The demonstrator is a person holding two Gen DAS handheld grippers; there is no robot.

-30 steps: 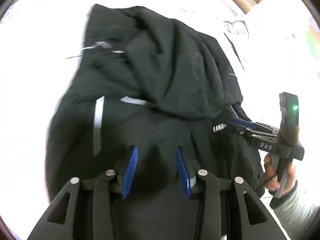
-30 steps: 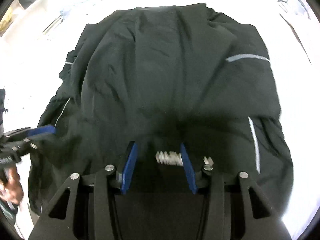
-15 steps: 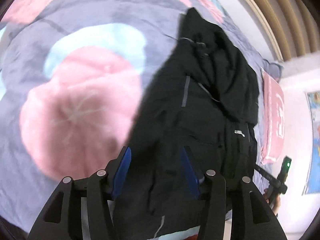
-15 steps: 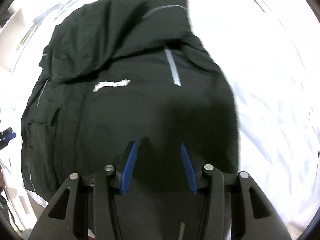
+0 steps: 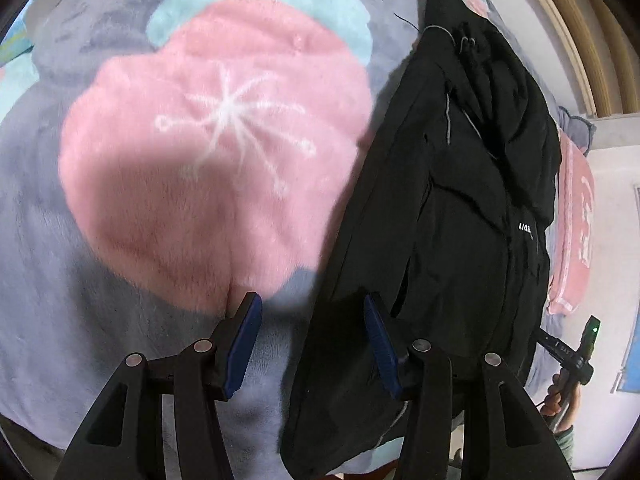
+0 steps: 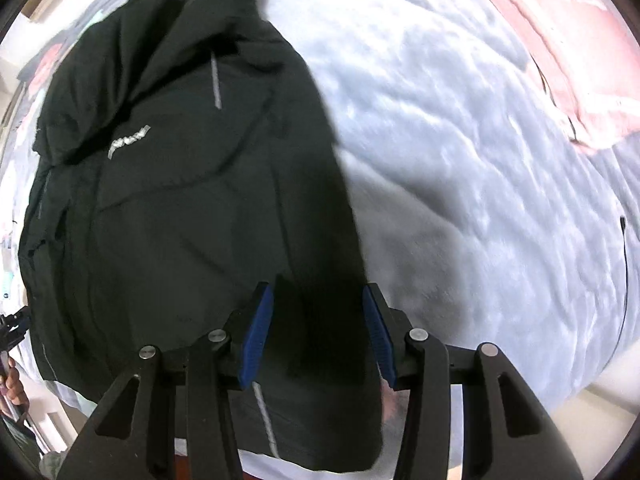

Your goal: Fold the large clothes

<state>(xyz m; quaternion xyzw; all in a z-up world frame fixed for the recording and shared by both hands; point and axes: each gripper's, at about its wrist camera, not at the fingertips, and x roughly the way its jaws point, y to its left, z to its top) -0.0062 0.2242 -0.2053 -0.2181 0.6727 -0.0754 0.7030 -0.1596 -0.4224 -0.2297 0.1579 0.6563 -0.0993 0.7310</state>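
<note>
Left gripper [image 5: 312, 340]: blue pads stand apart; its jaws have just been opening and grip nothing. The jacket's left edge lies under the gap, with the bed's blanket beside it.
Right gripper [image 6: 318, 332]: pads about half apart over the jacket's near right hem, apparently above the cloth rather than pinching it.
Jacket [image 5: 460, 220]: black, hooded, lying lengthwise on the bed, hood at the far end, hem near the bed's edge.
Bed [image 5: 168, 184]: plush grey blanket with pink and teal shapes; it carries the jacket.
Done so far: the jacket looks narrowed into a long strip, as if its sides are already folded in, though I can't make out the sleeves.
Left to do: probably folding it crosswise, hem toward hood, into a compact bundle.
Writing: small white chest lettering [image 5: 526, 227] begins "LIA"; the rest is unreadable. In the right wrist view the same mark [image 6: 130, 141] is blurred.
Trim: thin grey reflective stripes [image 6: 216, 84] on the shoulder and near the hem.
</note>
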